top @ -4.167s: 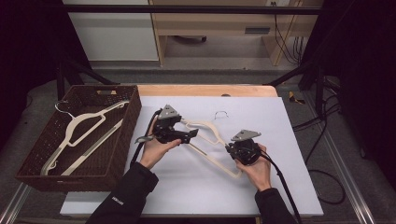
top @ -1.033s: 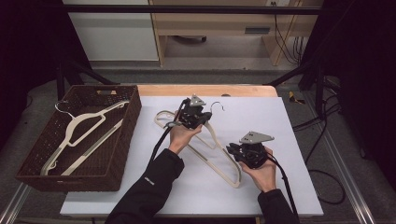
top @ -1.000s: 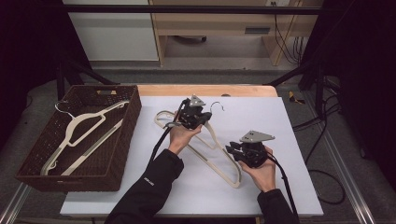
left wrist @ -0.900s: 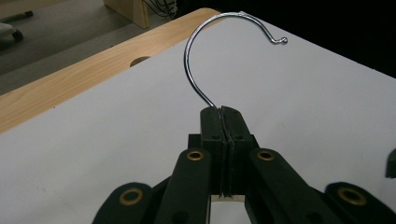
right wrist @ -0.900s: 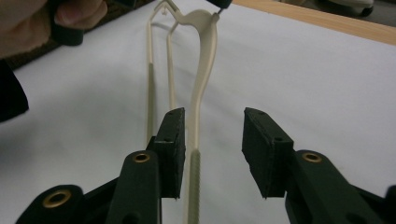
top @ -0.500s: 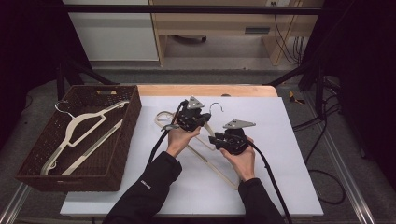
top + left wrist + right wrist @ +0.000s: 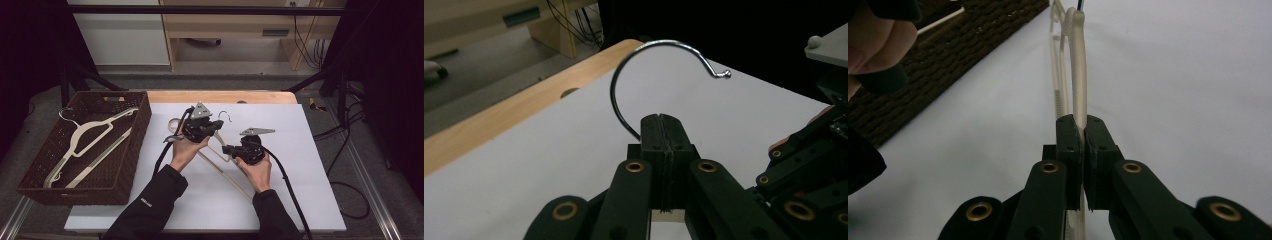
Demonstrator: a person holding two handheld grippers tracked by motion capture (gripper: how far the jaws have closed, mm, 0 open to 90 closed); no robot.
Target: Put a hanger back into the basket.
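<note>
Handling step: carry the hanger (image 7: 220,150) with two grippers toward the basket (image 7: 37,175).

1. Grip check. The left gripper (image 7: 663,131) has its jaws pressed together at the neck of the hanger, just below the wire hook (image 7: 651,65). The right gripper (image 7: 1081,131) has its jaws clamped on one cream arm of the hanger, which runs away from the camera between them. Both holds look firm; neither shows a gap.

2. Position. In the high view the hanger sits over the white table (image 7: 310,150), near its middle, held between the two hands. The left gripper (image 7: 200,125) is at the hook end; the right gripper (image 7: 240,149) is lower on the arm, close beside it. Whether the far arm rests on the table or is lifted cannot be told.

3. Recommended motion. Move both grippers together, at the same rate, so the hanger is not twisted between the two clamps (the neck hold is the likelier to slip, since the pads meet on a narrow part). Keep the hook pointing up and clear of the basket rim.

4. Placement. The basket lies well to the left and already holds another hanger (image 7: 87,140). Lower the carried hanger flat beside or on top of it, avoiding its hook, and release only when it is supported.
</note>
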